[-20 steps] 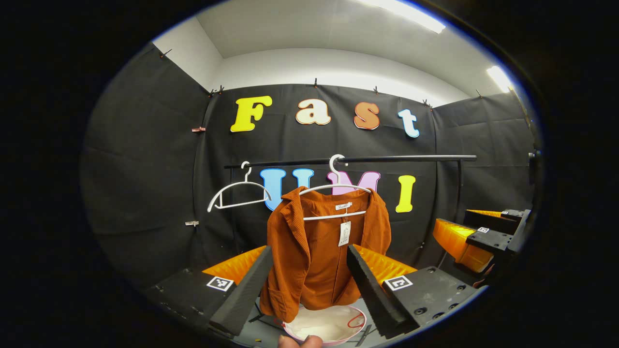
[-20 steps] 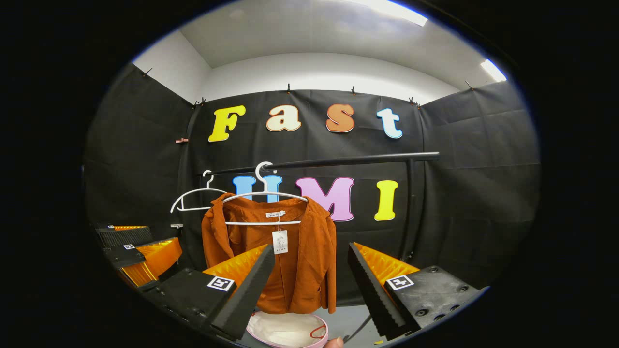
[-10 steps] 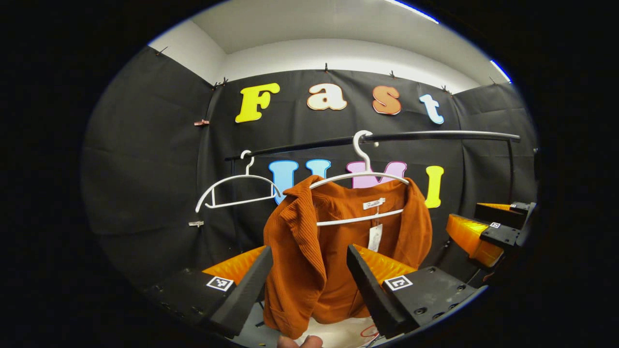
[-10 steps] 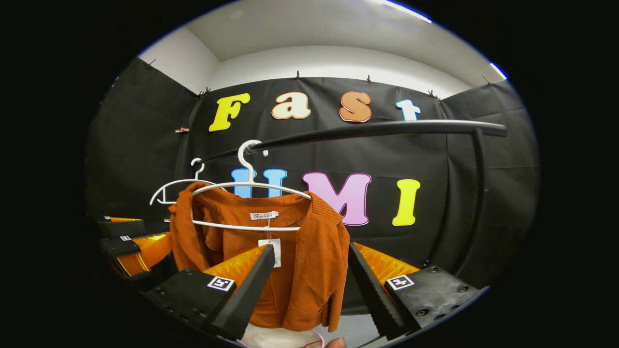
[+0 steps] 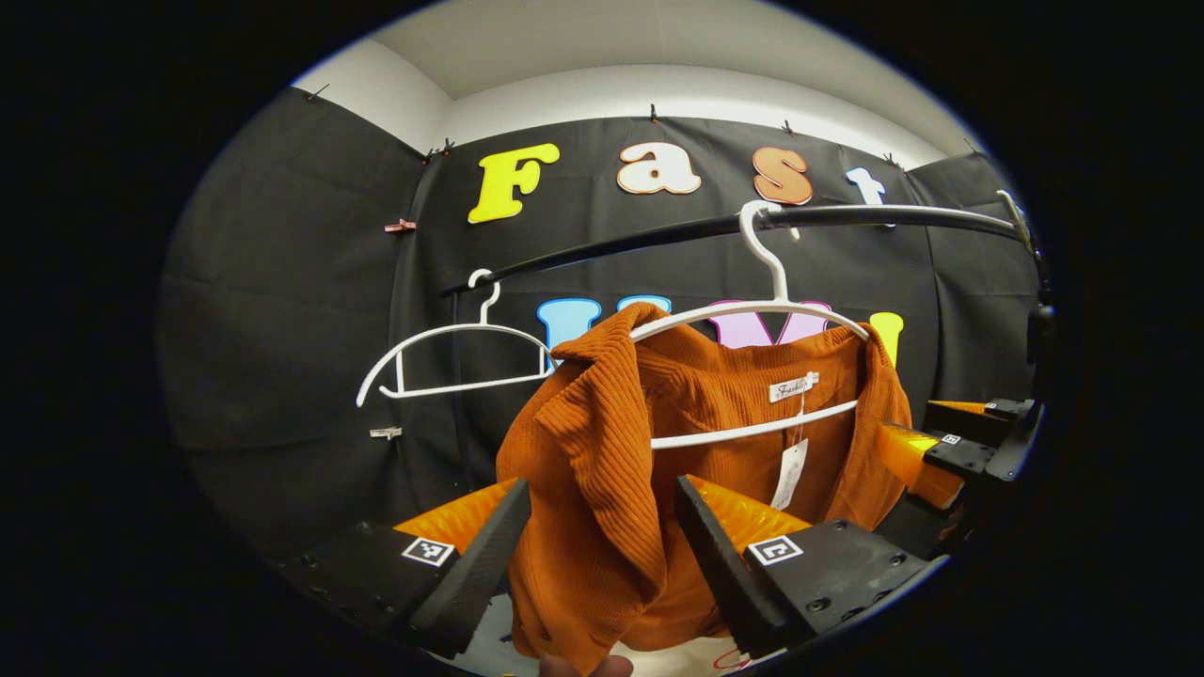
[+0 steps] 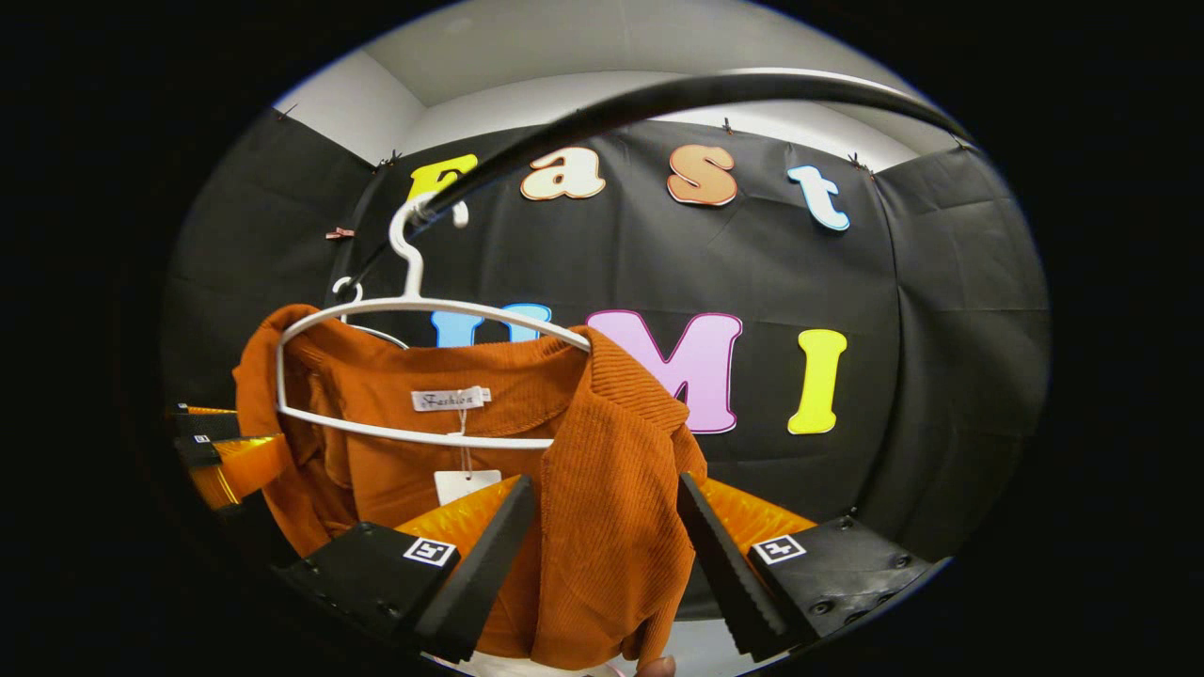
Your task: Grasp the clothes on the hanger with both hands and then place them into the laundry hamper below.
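The left tongs (image 5: 602,555) point forward and a little upward, jaws spread wide, with nothing pressed between the two fingers. The right tongs (image 6: 607,555) hold the same pose, level and parted. In the left gripper view the right tongs (image 5: 950,447) appear at about 3 o'clock, side by side with the left. A fingertip (image 5: 583,666) shows at 6 o'clock there.

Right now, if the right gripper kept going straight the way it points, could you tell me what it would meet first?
Most likely the rust-orange ribbed jacket: its shoulder and front panel hang directly between the open tongs of the right gripper. How far off the jacket is remains unclear.
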Motion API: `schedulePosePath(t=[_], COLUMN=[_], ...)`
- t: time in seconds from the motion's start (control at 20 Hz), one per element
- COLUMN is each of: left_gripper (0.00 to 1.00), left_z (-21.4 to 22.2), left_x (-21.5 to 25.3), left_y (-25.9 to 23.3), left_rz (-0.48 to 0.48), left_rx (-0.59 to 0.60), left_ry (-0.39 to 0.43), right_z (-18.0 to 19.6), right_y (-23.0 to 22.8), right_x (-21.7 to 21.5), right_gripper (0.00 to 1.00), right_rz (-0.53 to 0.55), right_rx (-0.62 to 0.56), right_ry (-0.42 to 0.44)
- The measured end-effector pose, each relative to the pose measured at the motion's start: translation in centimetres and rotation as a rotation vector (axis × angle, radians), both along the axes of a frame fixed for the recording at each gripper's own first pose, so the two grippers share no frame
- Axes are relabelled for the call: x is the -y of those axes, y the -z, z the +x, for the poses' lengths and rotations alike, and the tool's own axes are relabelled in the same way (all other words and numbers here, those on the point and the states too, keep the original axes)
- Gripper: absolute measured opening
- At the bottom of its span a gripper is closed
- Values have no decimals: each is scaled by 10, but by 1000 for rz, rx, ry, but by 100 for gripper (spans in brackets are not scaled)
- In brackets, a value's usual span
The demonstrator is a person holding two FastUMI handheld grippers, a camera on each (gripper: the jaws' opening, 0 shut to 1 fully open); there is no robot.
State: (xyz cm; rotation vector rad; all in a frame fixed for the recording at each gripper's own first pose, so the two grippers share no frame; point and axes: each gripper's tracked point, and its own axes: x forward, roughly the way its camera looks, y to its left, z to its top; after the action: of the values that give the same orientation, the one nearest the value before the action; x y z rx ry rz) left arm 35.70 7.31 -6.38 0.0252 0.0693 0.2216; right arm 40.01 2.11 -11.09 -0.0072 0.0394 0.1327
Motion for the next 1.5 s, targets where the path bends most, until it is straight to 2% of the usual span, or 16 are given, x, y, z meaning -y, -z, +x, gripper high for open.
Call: schedulePosePath(t=[0.3, 0.4, 0.45, 0.55, 0.65, 0.7, 0.75, 0.9, 1.0, 1.1, 1.2, 1.3, 1.5], left_gripper=[97, 91, 83, 55, 26, 12, 8, 7, 6, 5, 5, 5, 5], left_z=[22, 24, 25, 29, 24, 23, 24, 25, 23, 21, 16, 13, 10], left_x=[-8, -13, -16, -13, -25, -30, -27, -21, -22, -23, -30, -40, -60], left_y=[4, 6, 7, 7, 8, 8, 8, 7, 8, 8, 3, -5, -21], left_rz=[-7, -4, -6, -27, -29, -28, -30, -41, -84, -138, -159, -154, -158], left_rx=[5, 3, -5, -16, -28, -30, -38, -74, -118, -159, -182, -182, -137], left_ry=[-34, -54, -60, -48, -100, -102, -82, -34, 11, 49, 53, 29, -24], right_z=[30, 34, 39, 46, 50, 52, 49, 48, 47, 47, 48, 51, 61], right_y=[16, 17, 18, 26, 33, 33, 32, 37, 39, 36, 32, 20, 3], right_x=[-10, -16, -18, -11, 7, 3, -8, -25, -23, -13, 0, 14, 46], right_gripper=[98, 99, 80, 43, 7, 8, 6, 5, 5, 5, 5, 5, 5], right_rz=[-5, 0, 17, 54, 37, 55, 85, 201, 277, 304, 290, 284, 302], right_rx=[-18, -21, -29, -73, -112, -138, -166, -266, -348, -411, -428, -388, -292], right_ry=[-27, -42, -53, -43, 15, -8, -44, -147, -195, -226, -223, -200, -88])
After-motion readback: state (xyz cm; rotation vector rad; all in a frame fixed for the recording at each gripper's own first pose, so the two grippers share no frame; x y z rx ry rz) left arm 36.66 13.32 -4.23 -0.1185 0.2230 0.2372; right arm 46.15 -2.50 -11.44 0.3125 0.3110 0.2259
